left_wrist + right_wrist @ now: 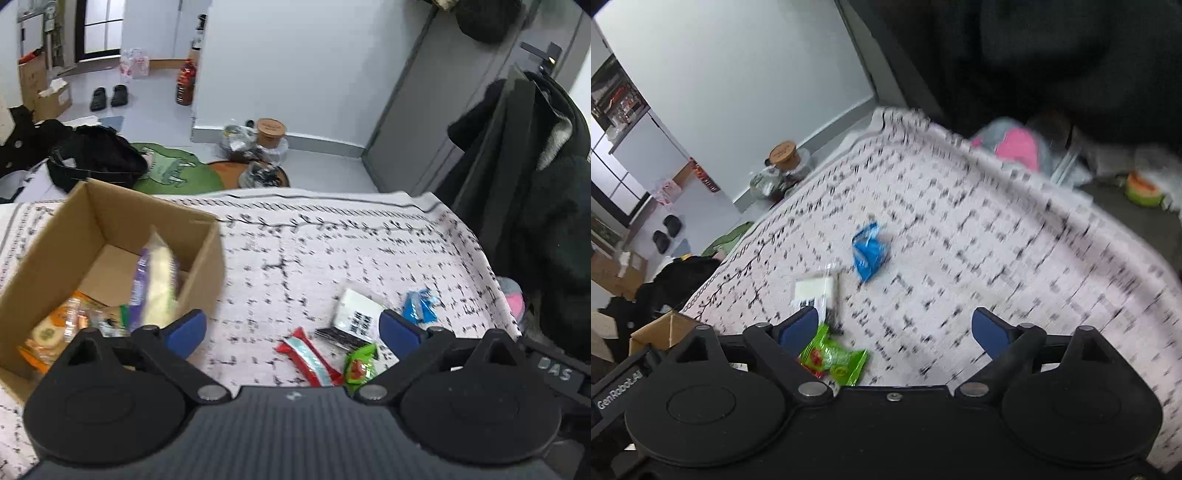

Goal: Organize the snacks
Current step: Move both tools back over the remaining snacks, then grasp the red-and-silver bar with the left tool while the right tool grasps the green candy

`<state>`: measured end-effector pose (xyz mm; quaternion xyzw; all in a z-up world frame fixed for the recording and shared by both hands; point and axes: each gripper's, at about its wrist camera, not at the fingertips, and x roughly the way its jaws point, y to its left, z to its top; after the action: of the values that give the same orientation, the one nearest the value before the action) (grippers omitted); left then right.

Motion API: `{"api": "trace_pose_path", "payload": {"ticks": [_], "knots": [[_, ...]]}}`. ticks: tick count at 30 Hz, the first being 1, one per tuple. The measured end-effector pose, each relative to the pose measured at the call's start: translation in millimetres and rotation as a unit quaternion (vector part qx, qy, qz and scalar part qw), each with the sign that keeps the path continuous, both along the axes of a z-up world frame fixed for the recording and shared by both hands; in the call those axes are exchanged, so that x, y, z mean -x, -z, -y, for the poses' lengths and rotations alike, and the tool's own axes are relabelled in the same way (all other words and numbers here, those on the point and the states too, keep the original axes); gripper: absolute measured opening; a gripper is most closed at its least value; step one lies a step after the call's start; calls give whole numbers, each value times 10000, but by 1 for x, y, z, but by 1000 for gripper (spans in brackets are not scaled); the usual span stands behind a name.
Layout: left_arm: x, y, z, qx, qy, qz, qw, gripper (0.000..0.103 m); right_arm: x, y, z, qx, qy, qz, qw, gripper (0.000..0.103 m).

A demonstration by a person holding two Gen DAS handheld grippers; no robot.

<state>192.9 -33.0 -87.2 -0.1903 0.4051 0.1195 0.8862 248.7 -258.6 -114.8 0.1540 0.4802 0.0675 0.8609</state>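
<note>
A cardboard box (92, 218) stands at the left of the patterned tablecloth (295, 258) and holds several snack packs, among them a purple-and-cream one (155, 284) and orange ones (51, 332). My left gripper (291, 332) is open and empty above the cloth, just right of the box. Loose on the cloth lie a red bar (310, 358), a green packet (360, 363), a white-and-black packet (351, 319) and a blue packet (419, 306). My right gripper (895, 330) is open and empty above the cloth, with the green packet (834, 360) at its left finger, the white packet (818, 290) and the blue packet (870, 254) ahead.
A dark coat (535, 184) hangs on a chair at the right of the table. Black bags (92, 155), a green mat (173, 173) and jars (269, 133) lie on the floor beyond the far edge. The box corner (661, 328) shows in the right wrist view.
</note>
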Motion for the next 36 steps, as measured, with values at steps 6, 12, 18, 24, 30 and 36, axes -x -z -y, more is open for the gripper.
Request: {"api": "trace_pose_path", "payload": {"ticks": [6, 12, 18, 24, 30, 36], "knots": [[-7, 27, 7, 151, -10, -167, 9997, 74, -8, 23, -9, -340, -8, -327, 9989, 77], [-17, 52, 9, 308, -44, -348, 9989, 51, -16, 36, -18, -427, -48, -484, 9979, 75], [-32, 71, 9, 459, -61, -401, 9981, 46, -21, 49, -27, -443, -72, -630, 9970, 74], [-39, 91, 8, 573, -56, -702, 9959, 44, -24, 54, -30, -480, -64, -684, 9965, 74], [-35, 92, 8, 346, -23, -815, 9961, 20, -23, 57, -41, -441, -201, -692, 9964, 74], [-22, 90, 1, 463, -113, -736, 9961, 18, -22, 62, -52, -268, -357, -696, 9966, 74]]}}
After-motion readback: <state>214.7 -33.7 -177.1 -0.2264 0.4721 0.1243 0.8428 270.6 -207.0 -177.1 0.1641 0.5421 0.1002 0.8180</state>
